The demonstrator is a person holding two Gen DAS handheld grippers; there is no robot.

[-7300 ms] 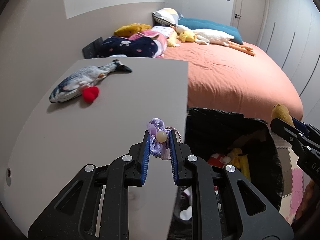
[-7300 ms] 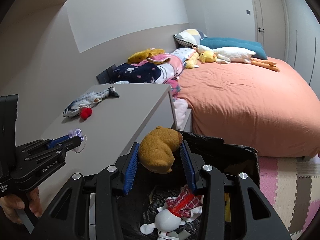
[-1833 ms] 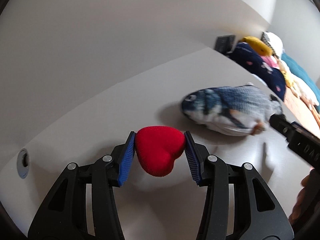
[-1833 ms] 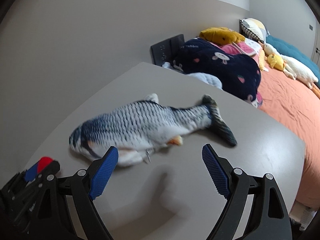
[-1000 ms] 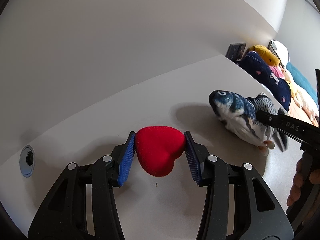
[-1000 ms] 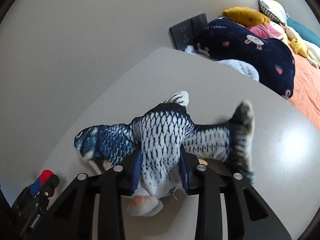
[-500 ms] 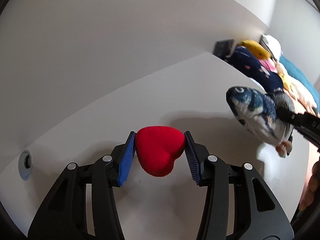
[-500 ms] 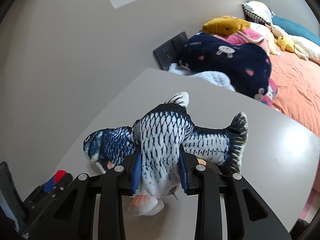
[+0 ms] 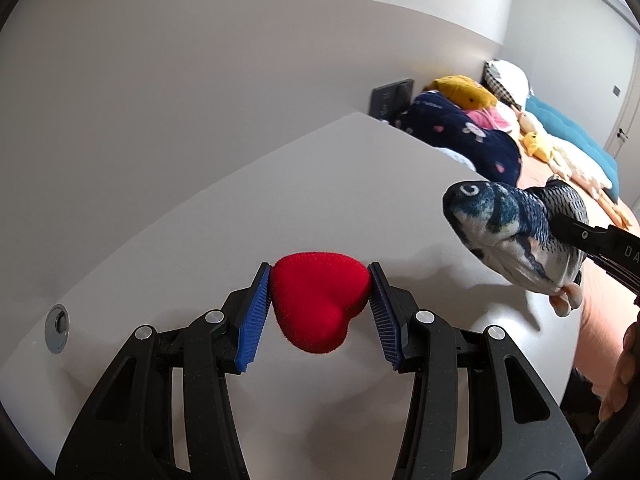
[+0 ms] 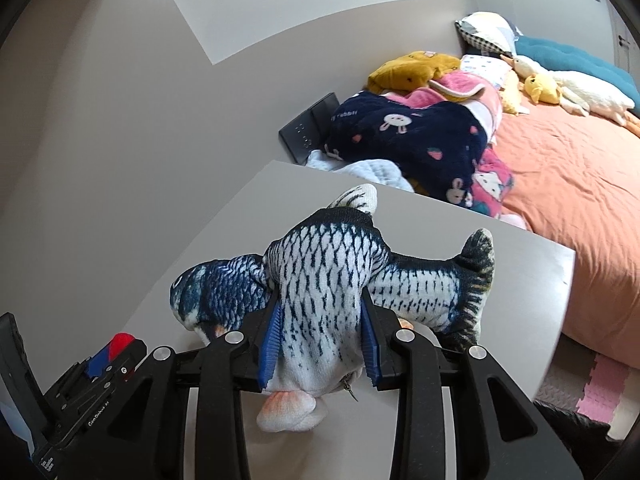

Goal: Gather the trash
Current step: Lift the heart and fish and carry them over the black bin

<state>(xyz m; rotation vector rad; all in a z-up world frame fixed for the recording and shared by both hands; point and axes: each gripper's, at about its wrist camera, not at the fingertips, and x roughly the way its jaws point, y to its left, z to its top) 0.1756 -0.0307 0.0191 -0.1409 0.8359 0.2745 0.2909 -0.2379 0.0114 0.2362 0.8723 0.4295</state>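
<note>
My left gripper [image 9: 320,308] is shut on a red plush heart [image 9: 320,300] and holds it just above the grey table [image 9: 280,208]. My right gripper [image 10: 320,340] is shut on the middle of a blue and white plush fish [image 10: 324,280], lifted off the table with head and tail drooping to either side. The fish also shows in the left wrist view [image 9: 516,236] at the right, held in the air. The left gripper with the heart shows in the right wrist view [image 10: 112,350] at lower left.
A bed with an orange cover [image 10: 568,176] lies right of the table, with a navy blanket [image 10: 412,136] and soft toys [image 10: 540,84] piled at its head. A round cable hole [image 9: 58,326] sits in the table at left. A black wall panel [image 10: 308,128] is behind the table. Pink floor mats [image 10: 604,384] lie below.
Both grippers have risen and pulled back from the wall with their toys. The fish hangs higher above the table, and the bed has come more into view.
</note>
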